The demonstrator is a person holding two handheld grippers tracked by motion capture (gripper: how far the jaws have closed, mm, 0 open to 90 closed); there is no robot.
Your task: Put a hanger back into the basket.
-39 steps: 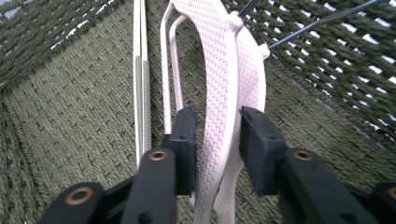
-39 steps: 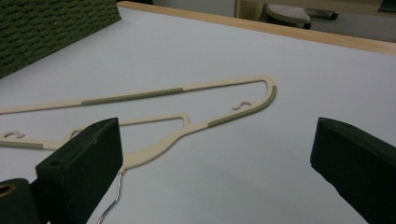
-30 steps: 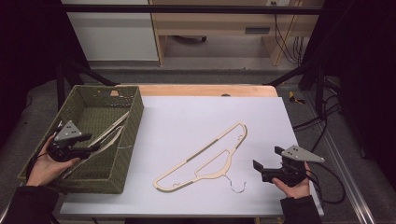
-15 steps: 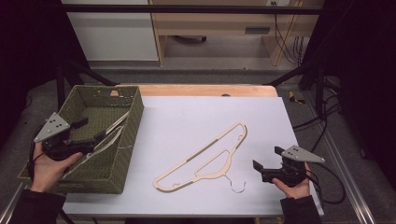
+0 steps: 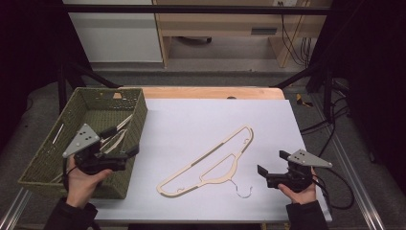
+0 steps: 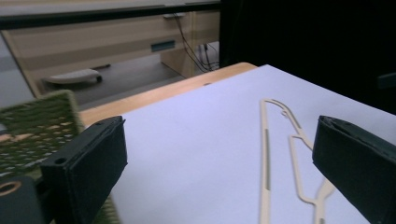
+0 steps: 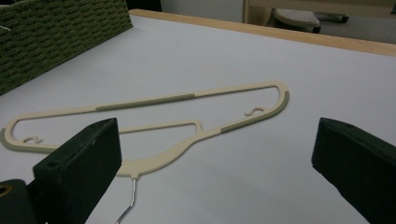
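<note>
A cream plastic hanger [image 5: 206, 154] with a metal hook [image 5: 244, 193] lies slantwise on the white sheet [image 5: 201, 115]. My left gripper [image 5: 125, 140] hovers at the right wall of the green woven basket [image 5: 139, 112] and points toward the sheet. Its jaws have just been opening, and in the left gripper view the left gripper [image 6: 219, 163] stands open, empty, with the hanger [image 6: 266, 154] ahead. My right gripper [image 5: 271, 162] rests open near the front right, just right of the hook. In its own view the right gripper [image 7: 215, 163] frames the hanger [image 7: 144, 103].
Several pale hangers [image 5: 115, 136] lie inside the basket. A wooden table edge [image 5: 210, 92] runs along the back of the sheet. The basket [image 7: 60, 28] stands at the table's left. Dark metal frame rails border the table.
My left gripper has moved right and slightly up, from over the basket's inside to its right wall, and its jaws have spread. The right gripper and the hanger on the sheet have stayed put.
</note>
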